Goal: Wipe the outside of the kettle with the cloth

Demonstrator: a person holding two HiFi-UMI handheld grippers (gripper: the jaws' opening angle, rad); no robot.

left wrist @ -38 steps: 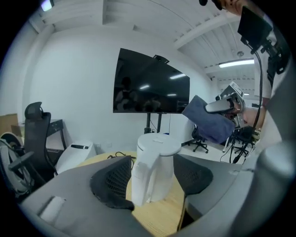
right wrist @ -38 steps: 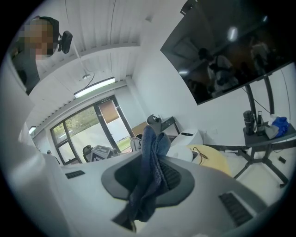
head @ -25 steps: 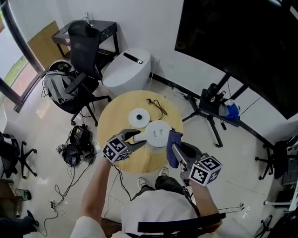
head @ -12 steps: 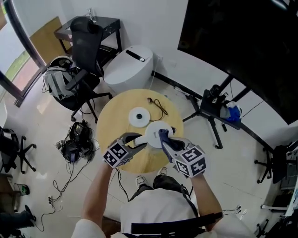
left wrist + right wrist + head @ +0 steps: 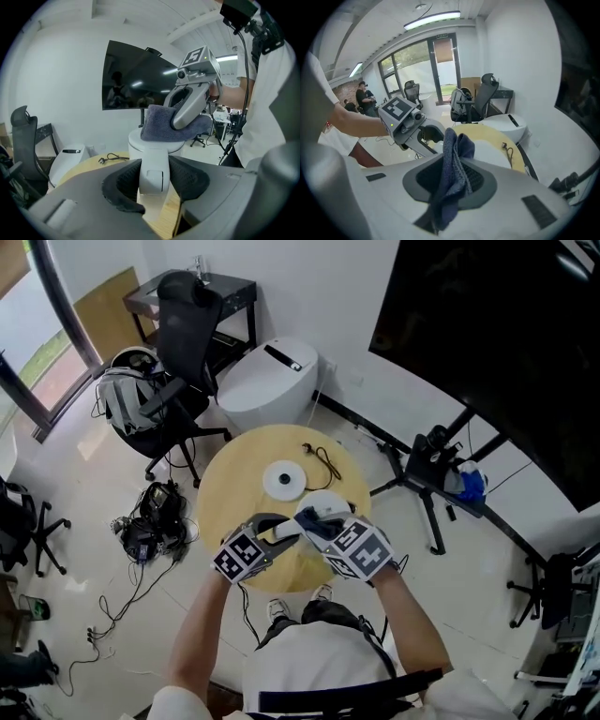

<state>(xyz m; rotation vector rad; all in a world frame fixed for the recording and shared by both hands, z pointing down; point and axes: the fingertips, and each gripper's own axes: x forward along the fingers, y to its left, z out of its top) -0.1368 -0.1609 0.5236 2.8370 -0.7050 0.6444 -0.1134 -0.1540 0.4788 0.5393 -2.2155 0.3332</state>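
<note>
Steadying the kettle (image 5: pixel 157 146) comes first, and you've got it. Your left gripper (image 5: pixel 154 180) has just been closing, and its fingers are clamped on the white handle (image 5: pixel 153 165), one pad on each side. Your right gripper (image 5: pixel 451 178) has its fingers pinched together on the blue-grey cloth (image 5: pixel 164 125), with a fold bunched up out of the grip. In the left gripper view that cloth lies across the kettle's top edge. I'd call this the very start of the wipe: cloth on, no stroke I can judge.

The kettle stands upright on the round wooden worktop (image 5: pixel 227 493), near the edge closest to you. It is off its white base disc (image 5: pixel 282 479), which sits just beside it on the far side. Its long axis runs straight up and down. The handle points back toward you and your left gripper. The spout is probably on the far side, but the cloth and the right gripper cover that part, so I can't be sure.

Next move, as I read it: bring the cloth off the top and down the wall, press it flat, and sweep round the body. Hold the handle firm so the kettle doesn't turn or skid, and lead with the cloth, not the bare fingers.
</note>
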